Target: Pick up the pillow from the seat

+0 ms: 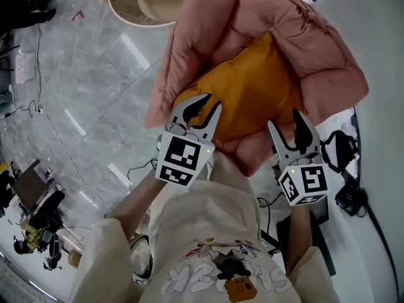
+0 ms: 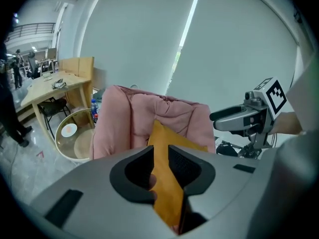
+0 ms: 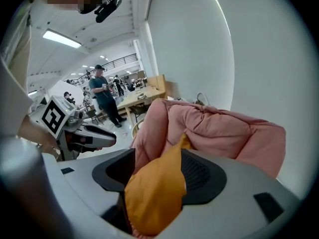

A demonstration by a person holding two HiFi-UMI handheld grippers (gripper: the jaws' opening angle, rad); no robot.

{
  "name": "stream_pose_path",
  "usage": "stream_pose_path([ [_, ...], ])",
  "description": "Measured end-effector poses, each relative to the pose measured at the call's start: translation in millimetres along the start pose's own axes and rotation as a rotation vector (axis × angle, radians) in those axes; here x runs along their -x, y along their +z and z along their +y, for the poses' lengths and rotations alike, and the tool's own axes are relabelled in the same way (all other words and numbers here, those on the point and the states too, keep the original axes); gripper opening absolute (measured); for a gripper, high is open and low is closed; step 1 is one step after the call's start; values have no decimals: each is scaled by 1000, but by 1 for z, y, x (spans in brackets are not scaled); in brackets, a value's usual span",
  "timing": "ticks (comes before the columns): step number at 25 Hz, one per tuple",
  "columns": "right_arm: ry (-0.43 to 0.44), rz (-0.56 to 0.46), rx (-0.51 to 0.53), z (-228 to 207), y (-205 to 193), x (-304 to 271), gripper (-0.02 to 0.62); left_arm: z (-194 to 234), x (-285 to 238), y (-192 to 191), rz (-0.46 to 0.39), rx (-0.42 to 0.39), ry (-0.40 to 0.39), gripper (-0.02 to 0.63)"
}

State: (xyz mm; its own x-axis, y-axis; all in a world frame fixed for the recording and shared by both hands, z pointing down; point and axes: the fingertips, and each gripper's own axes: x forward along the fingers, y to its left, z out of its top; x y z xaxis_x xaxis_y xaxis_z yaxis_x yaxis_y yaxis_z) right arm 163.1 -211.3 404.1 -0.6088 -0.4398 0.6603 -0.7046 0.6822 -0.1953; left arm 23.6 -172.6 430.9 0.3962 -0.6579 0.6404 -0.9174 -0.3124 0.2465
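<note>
An orange pillow lies in the hollow of a pink padded chair. My left gripper is at the pillow's near left edge. In the left gripper view the pillow fills the narrow gap between the jaws of that gripper, which stands shut on it. My right gripper is at the pillow's near right corner with its fingers spread. In the right gripper view that corner bulges loosely between the wide jaws of the right gripper.
A round glass table stands on the marble floor left of the chair. Cables and black gear lie at the right by a pale wall. A wooden desk and a standing person are farther off.
</note>
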Motion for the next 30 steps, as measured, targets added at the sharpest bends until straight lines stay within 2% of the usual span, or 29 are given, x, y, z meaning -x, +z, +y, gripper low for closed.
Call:
stream_pose_path([
  [3,-7,25,5,-5,-3,-14,301,3,-16,-6,19,-1,-39,99],
  [8,-13,68,17,-14,-10,-34,343,12,-33,-14,39,5,-72,101],
  [11,-16,80,34,-19,-13,-46,402,15,-44,-21,47,3,-92,135],
  [16,-12,99,54,-24,-22,-63,450,18,-62,-39,86,18,-110,193],
  [22,-1,134,99,-34,-40,-83,507,13,-92,-58,122,2,-182,380],
  [26,-6,151,96,-42,-46,-95,517,18,-105,-71,138,11,-193,399],
  [30,-11,166,104,-53,-54,-109,520,23,-120,-89,148,19,-202,449],
])
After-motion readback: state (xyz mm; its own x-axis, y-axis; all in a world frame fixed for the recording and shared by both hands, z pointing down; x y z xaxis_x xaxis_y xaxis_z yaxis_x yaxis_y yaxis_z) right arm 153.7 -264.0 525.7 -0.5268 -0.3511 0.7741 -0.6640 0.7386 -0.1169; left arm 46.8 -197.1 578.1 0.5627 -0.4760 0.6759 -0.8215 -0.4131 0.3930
